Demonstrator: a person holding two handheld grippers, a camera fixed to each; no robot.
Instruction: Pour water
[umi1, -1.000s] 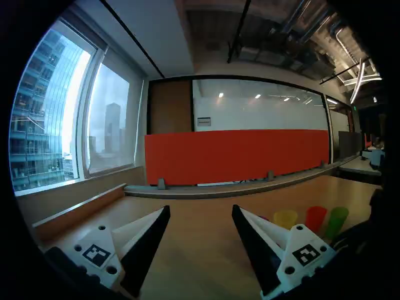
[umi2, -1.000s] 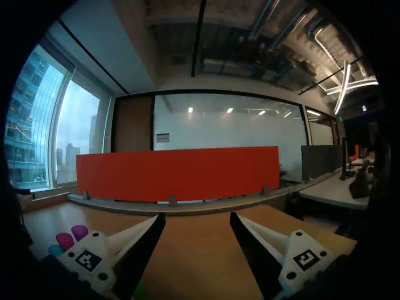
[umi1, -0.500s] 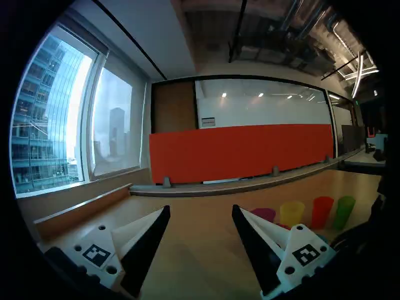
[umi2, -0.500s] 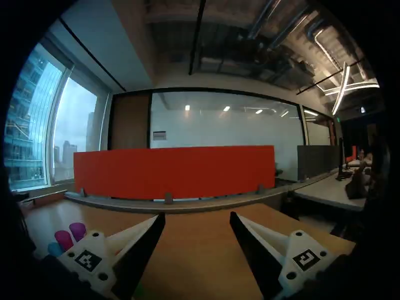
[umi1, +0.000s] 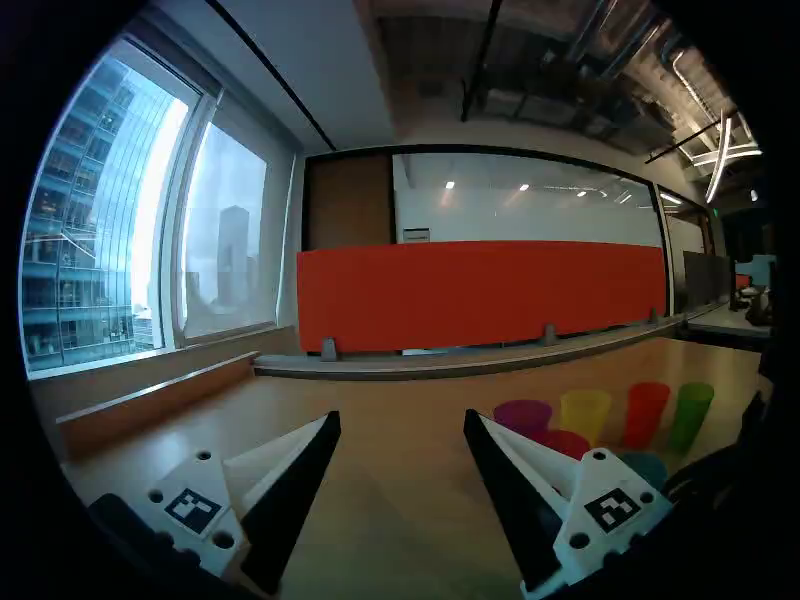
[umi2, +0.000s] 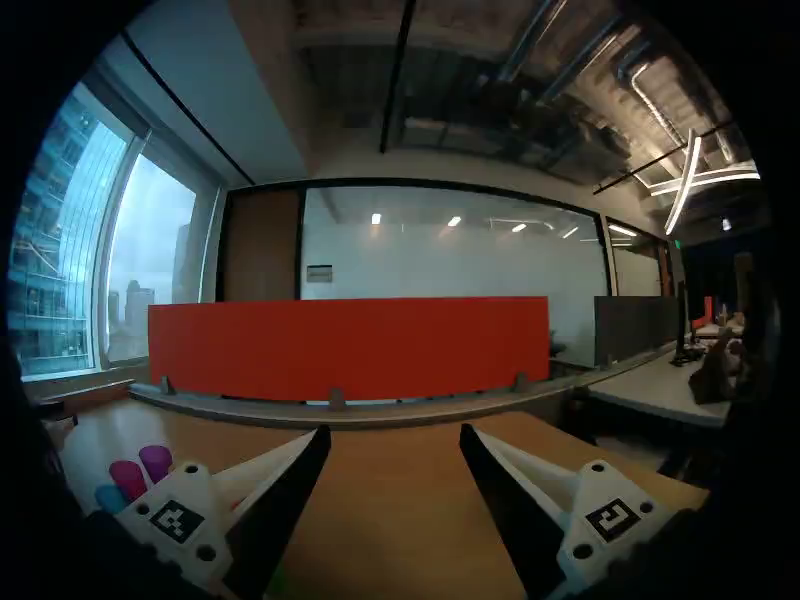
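Several plastic cups stand on the wooden table to the right of my left gripper: a magenta cup, a yellow cup, an orange cup, a green cup, with a red cup and a teal cup nearer, partly behind the right finger. My left gripper is open and holds nothing. In the right gripper view, my right gripper is open and empty over the table; a purple cup, a magenta cup and a blue cup stand at the far left.
An orange divider panel runs along the far edge of the table. Large windows line the left wall above a wooden ledge. Another desk with dark objects stands to the right.
The left gripper view has tipped downward, bringing more cups into sight at the right. The right gripper view has barely shifted. Both grippers stay open.
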